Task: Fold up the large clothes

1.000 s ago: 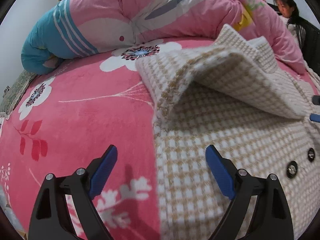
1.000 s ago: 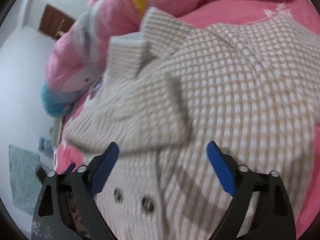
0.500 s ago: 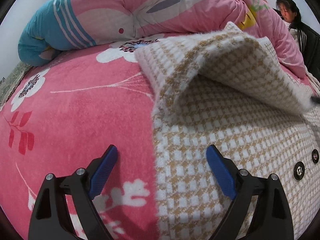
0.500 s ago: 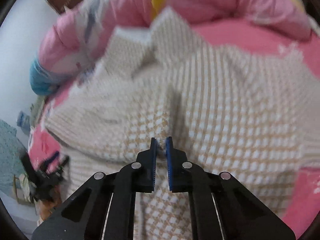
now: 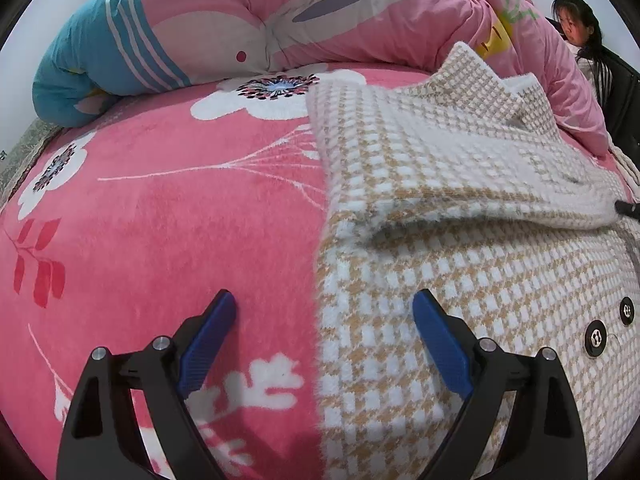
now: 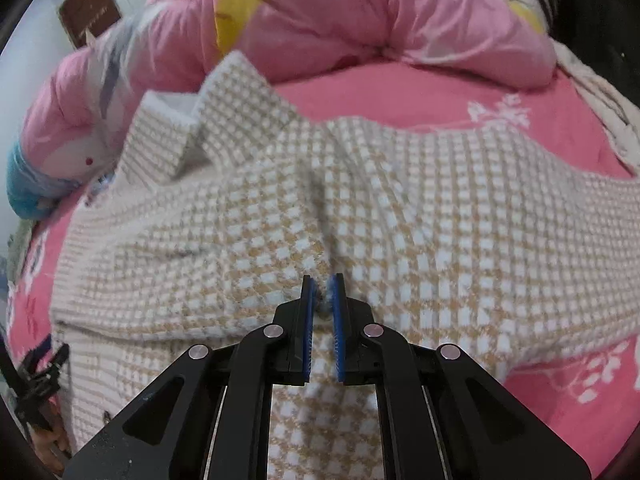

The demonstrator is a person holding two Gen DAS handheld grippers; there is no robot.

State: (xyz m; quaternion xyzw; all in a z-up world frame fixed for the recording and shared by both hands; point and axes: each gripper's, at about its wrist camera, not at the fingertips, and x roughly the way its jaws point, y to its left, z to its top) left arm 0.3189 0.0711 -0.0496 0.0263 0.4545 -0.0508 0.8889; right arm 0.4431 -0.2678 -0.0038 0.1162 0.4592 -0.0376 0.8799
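Folding looks barely begun. At nine o'clock of the bed, the left gripper (image 5: 324,334) hangs with its blue pads spread wide and nothing between them, straddling the side hem of the beige-and-white houndstooth knit coat (image 5: 460,280) that lies button-side up on the pink floral fleece blanket (image 5: 160,220). Toward three o'clock, one sleeve (image 5: 460,160) is already laid across the chest. The right gripper (image 6: 323,300) is pressed together, pinching a ridge of that fabric. By my reading, the far sleeve, stretched toward three o'clock, and the body folds remain. No brand, label or readable writing shows anywhere, not even on the dark round buttons (image 5: 596,338).
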